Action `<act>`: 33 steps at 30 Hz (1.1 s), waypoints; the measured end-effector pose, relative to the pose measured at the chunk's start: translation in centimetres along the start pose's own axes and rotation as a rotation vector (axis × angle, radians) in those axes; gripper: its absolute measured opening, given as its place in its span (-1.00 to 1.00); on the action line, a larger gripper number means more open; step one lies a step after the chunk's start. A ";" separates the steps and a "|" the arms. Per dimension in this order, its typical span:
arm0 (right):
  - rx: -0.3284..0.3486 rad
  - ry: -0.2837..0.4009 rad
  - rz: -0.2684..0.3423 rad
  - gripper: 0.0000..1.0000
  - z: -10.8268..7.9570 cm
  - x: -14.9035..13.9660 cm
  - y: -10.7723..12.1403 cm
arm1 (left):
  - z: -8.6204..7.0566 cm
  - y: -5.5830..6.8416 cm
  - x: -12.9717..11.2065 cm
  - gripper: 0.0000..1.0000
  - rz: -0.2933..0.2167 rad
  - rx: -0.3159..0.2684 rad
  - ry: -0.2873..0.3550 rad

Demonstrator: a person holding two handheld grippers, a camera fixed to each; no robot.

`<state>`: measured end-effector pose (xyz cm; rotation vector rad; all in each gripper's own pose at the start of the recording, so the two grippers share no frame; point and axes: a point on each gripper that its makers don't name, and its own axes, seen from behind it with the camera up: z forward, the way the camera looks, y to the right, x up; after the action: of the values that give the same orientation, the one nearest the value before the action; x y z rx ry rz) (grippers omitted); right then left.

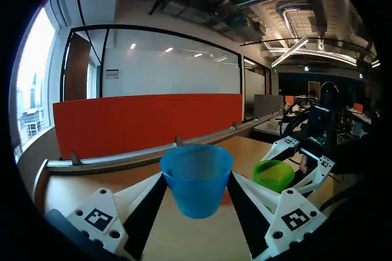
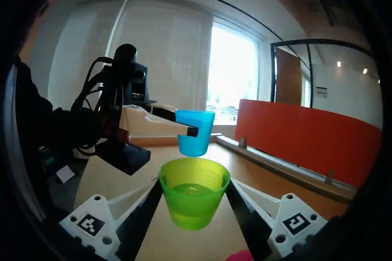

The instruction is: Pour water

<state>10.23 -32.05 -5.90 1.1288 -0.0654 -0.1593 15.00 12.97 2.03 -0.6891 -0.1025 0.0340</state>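
Blue plastic sits at the middle of the left gripper view: a blue cup (image 1: pixel 197 182), upright, clamped between the two white fingers of the left tongs (image 1: pixel 197 178), which press on its sides. Below it runs the pale wooden tabletop (image 1: pixel 196 239), and behind it an orange partition (image 1: pixel 147 121) stands along the tabletop's far edge. Off to the right, the right tongs (image 1: pixel 279 175) grip a green cup (image 1: pixel 272 172), near the blue one but apart from it.

In the right gripper view the green cup (image 2: pixel 194 197) is up close and upright, with the right tongs (image 2: pixel 194 190) closed on it, one finger against each side. Water lies in its lower part. Beyond and above it the blue cup (image 2: pixel 195 136) hangs clear of the tabletop (image 2: pixel 240 168), upright, held by the left tongs (image 2: pixel 196 131), a dark finger crossing its near wall. A person's dark sleeve (image 2: pixel 54 124) reaches in from the left behind those tongs. A bright window (image 2: pixel 230 70) lies behind, and the orange partition (image 2: pixel 308 133) is at the right. Whether the blue cup holds anything I cannot tell.
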 end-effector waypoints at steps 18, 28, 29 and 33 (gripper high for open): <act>0.029 -0.060 0.018 0.81 -0.4 -0.4 -0.3 | -0.6 0.1 -2.8 0.65 0.039 -0.018 -0.100; 0.039 -0.106 0.023 0.81 -0.7 -1.4 -0.1 | -0.7 0.1 -4.9 0.65 0.057 -0.031 -0.157; 0.040 -0.112 0.022 0.81 -0.8 -1.5 -0.1 | -0.7 0.1 -5.1 0.65 0.059 -0.034 -0.162; 0.043 -0.138 0.020 0.81 -1.0 -2.3 0.0 | -0.4 0.3 -5.9 0.65 0.064 -0.046 -0.186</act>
<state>8.11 -30.80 -6.30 1.1588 -0.2031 -0.2190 9.16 12.54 1.01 -0.7342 -0.2604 0.1581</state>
